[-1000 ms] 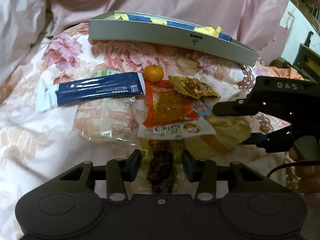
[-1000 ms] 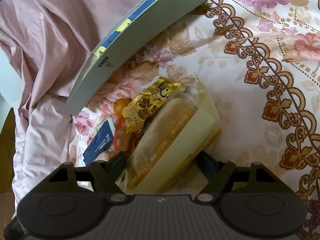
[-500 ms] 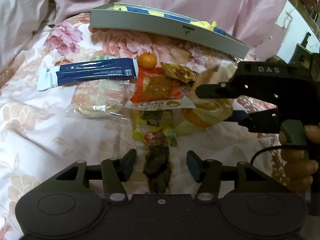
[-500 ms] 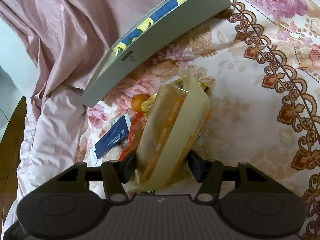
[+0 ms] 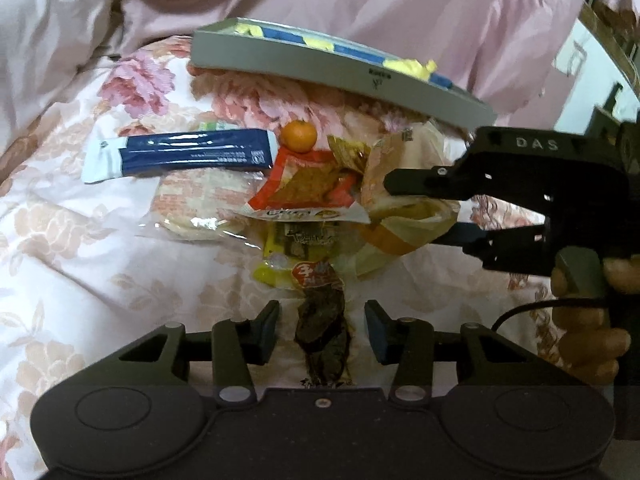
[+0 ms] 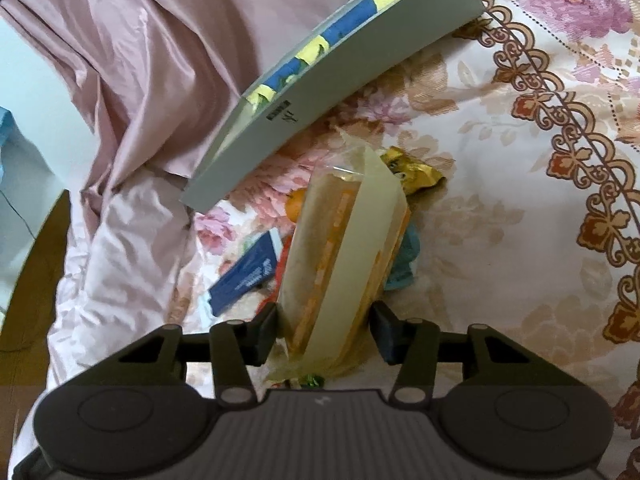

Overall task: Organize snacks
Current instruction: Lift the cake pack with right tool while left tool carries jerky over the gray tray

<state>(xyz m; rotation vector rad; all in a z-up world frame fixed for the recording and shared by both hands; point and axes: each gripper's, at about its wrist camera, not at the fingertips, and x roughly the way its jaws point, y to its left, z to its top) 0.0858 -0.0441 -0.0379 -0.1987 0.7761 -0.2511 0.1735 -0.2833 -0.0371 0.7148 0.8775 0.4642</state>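
Note:
A pile of snacks lies on the floral bedspread: a blue stick pack (image 5: pixel 180 154), a small orange (image 5: pixel 298 136), a round bread in clear wrap (image 5: pixel 200 210), an orange-red packet (image 5: pixel 310 190), a yellow packet (image 5: pixel 296 256) and a dark jerky strip (image 5: pixel 322 332). My left gripper (image 5: pixel 322 330) is open, with the jerky strip between its fingers. My right gripper (image 6: pixel 325 330) is shut on a yellow-orange bread bag (image 6: pixel 344 256) and holds it lifted over the pile; it also shows in the left wrist view (image 5: pixel 408 216). A grey tray (image 5: pixel 332 70) with blue and yellow packs stands behind.
Pink bedding (image 5: pixel 360 8) rises behind the tray (image 6: pixel 332 80). A gold wrapper (image 6: pixel 416 172) and a teal packet (image 6: pixel 406 260) lie under the lifted bag. Open floral bedspread (image 6: pixel 520 220) stretches to the right. A hand (image 5: pixel 588 320) holds the right gripper's handle.
My right gripper closed on the bread bag and lifted it off the bed, tipping it upright. My left gripper drew back from the pile, showing more of the yellow packet and jerky strip.

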